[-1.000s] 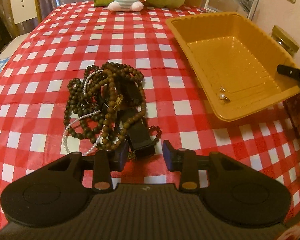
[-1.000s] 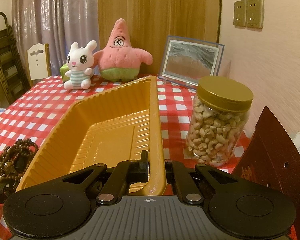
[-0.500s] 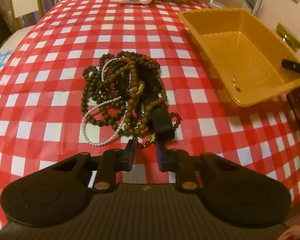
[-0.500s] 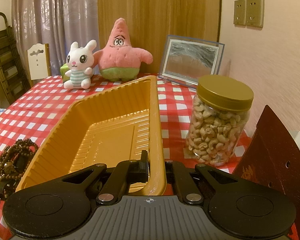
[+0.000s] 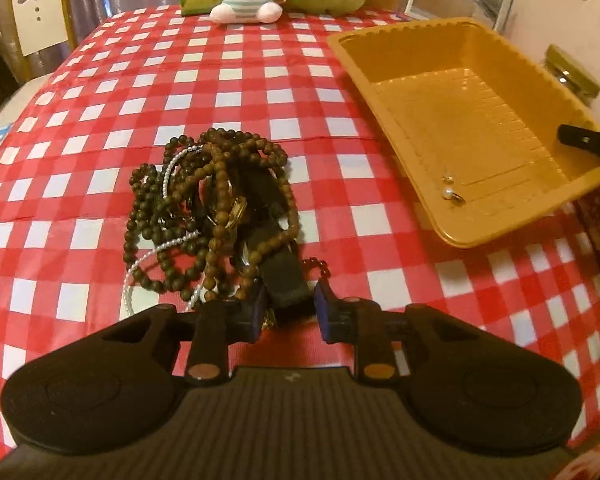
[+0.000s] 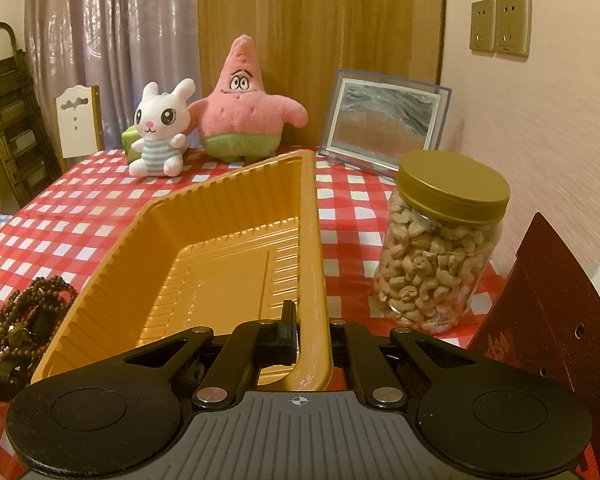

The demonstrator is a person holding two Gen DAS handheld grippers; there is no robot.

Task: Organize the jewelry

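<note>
Left wrist view: the jewelry pile (image 5: pixel 212 216) lies mid-frame on the desk (image 5: pixel 100 92); its black strap (image 5: pixel 284 280) reaches between the left tongs (image 5: pixel 288 312), which have just been opening. Right tongs (image 6: pixel 312 332) clamp the yellow tray (image 6: pixel 312 240) wall.

Dim, warm orange indoor light; sharp centres, fisheye bending and dark vignetting at the corners.
</note>
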